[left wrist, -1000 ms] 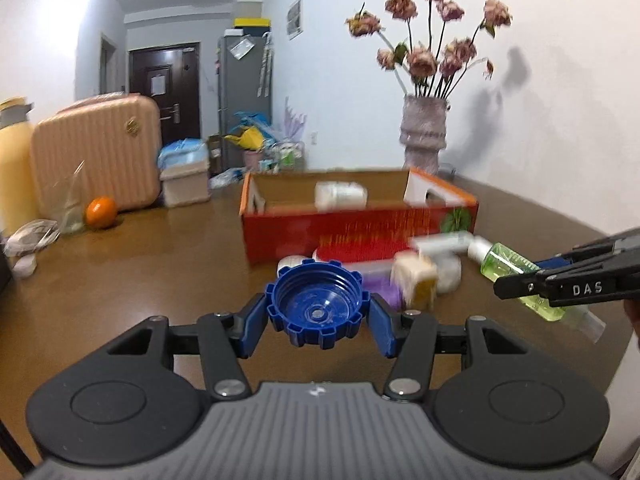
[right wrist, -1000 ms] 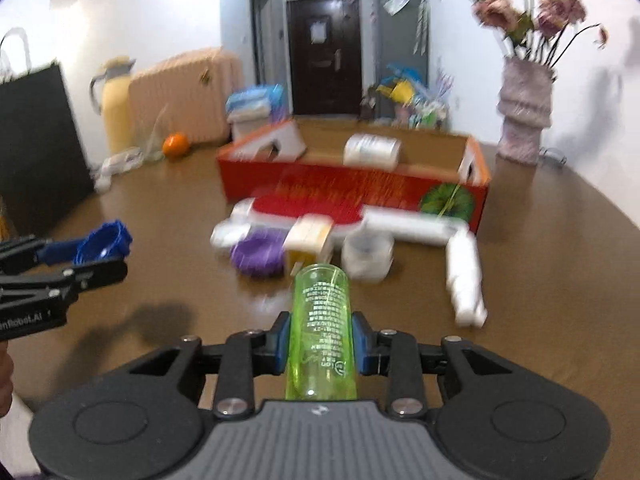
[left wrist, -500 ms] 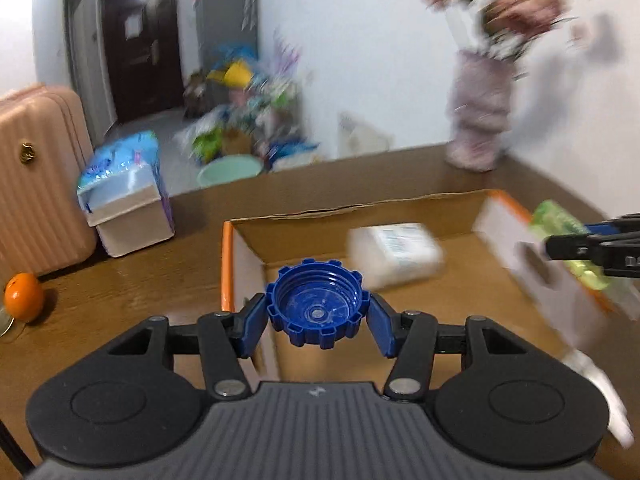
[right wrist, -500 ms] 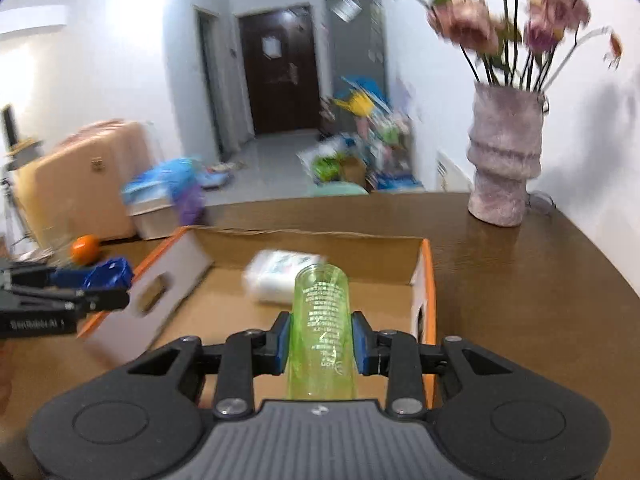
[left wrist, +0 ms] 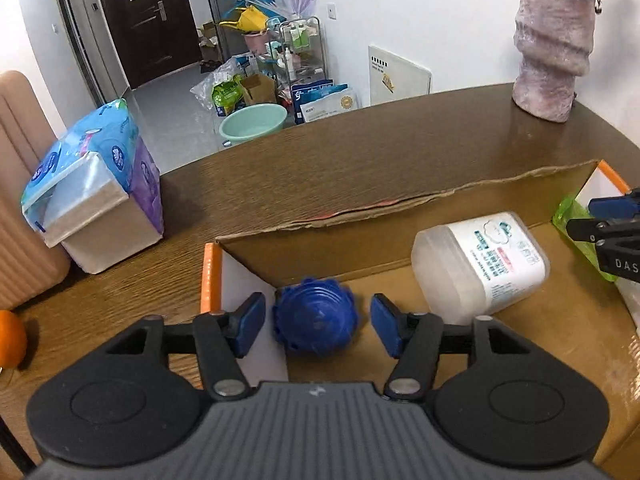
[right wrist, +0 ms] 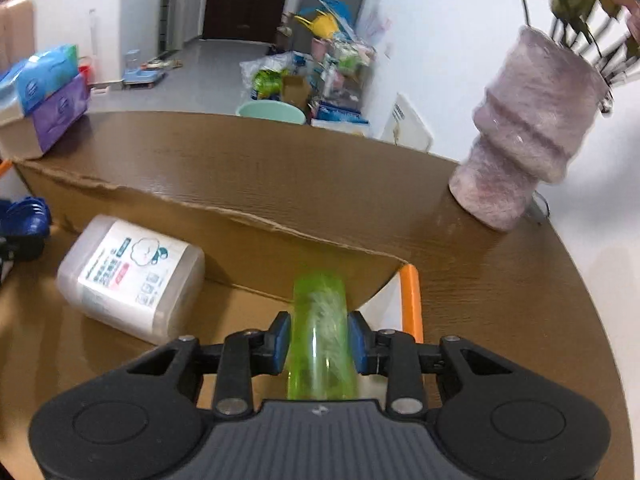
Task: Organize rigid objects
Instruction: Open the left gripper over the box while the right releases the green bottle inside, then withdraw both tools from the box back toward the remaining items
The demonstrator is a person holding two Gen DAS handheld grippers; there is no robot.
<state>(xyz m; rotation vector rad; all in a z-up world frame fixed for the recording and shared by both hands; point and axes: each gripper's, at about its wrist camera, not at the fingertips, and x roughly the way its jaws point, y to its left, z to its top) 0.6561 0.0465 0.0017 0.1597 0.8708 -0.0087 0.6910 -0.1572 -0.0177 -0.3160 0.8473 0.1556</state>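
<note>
Left wrist view: left gripper (left wrist: 316,326) above the left end of the cardboard box (left wrist: 400,216), pointing down into it. Its jaws have just been opening; blue pads now stand clear of the blue cap (left wrist: 315,323) on both sides, a gap each way. Cap sits between them, blurred, in the box's near-left corner beside the white end wall. A white plastic container (left wrist: 480,258) lies on its side on the box floor, right of the cap and apart from it. At the right edge, the right gripper (left wrist: 600,222) with a sliver of the green bottle (left wrist: 572,216) behind it. Brown wooden table (left wrist: 360,152) carries the box, a tissue pack (left wrist: 92,196) on the left and a mauve vase (left wrist: 552,48) far right.

Right wrist view: right gripper (right wrist: 318,338) clamped narrow on the green bottle (right wrist: 320,320), pads pressing both sides, bottle pointing forward over the box's right end near the orange edge (right wrist: 412,300). White container (right wrist: 132,276) lies left of it on the box floor. Blue cap (right wrist: 26,216) at the far left edge. Vase (right wrist: 528,136) on the table beyond the box.
</note>
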